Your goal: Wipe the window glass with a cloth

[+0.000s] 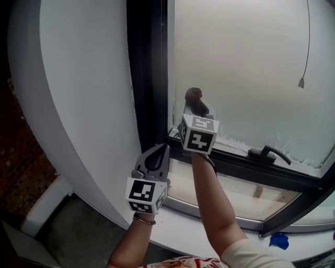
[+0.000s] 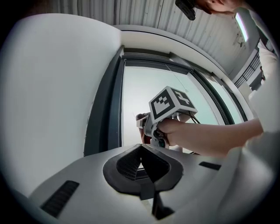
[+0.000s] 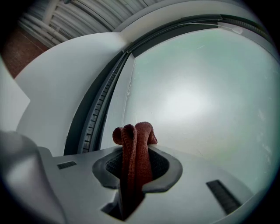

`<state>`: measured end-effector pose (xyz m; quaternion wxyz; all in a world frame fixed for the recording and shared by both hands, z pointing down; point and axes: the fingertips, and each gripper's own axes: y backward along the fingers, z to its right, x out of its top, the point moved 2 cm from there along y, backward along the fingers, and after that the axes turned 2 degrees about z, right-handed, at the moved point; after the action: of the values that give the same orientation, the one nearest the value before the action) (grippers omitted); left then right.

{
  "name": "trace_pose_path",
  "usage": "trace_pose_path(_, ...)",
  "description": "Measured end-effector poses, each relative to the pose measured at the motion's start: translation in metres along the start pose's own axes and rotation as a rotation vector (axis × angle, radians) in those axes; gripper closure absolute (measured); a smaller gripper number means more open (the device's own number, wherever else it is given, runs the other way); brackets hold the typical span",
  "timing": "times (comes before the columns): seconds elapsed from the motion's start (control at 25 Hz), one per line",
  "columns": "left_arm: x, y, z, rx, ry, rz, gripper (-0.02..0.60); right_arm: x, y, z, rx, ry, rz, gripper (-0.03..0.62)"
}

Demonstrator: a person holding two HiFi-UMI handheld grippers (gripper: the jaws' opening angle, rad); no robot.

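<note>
Cloth pinched in right hand-held gripper by window glass; left hand-held gripper closed.

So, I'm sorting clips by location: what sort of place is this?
Likely indoors beside a building's window, perhaps a workshop-like room. It shows a dark-framed pane of frosted window glass with a black lever handle, a plain white wall, and a ribbed metal ceiling overhead.
</note>
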<state>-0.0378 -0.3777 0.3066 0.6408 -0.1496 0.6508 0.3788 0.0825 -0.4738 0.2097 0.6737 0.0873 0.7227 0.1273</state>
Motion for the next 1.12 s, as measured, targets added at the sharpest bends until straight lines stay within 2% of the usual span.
trace_pose_path(0.28, 0.0, 0.008, -0.007, 0.015, -0.002, -0.011, 0.561, -0.002, -0.02, -0.029, 0.047, 0.035, -0.004, 0.503)
trace_pose_path(0.56, 0.005, 0.007, -0.001, -0.003, 0.006, -0.001, 0.561, -0.013, -0.03, -0.047, 0.117, 0.041, -0.058, 0.503)
trace_pose_path(0.72, 0.006, 0.002, 0.008, -0.031, 0.008, -0.002, 0.561, 0.013, -0.002, -0.037, 0.112, -0.014, 0.051, 0.503)
trace_pose_path(0.88, 0.002, -0.011, 0.019, -0.035, 0.049, 0.005, 0.561, 0.053, 0.052, -0.008, 0.134, -0.046, 0.158, 0.502)
trace_pose_path(0.96, -0.001, -0.024, 0.035, -0.061, 0.085, 0.014, 0.561, 0.075, 0.089, 0.025, 0.116, -0.032, 0.206, 0.503)
trace_pose_path(1.12, -0.002, -0.051, 0.096, -0.169, 0.145, 0.041, 0.561, 0.112, 0.164, 0.141, -0.061, -0.011, 0.258, 0.502)
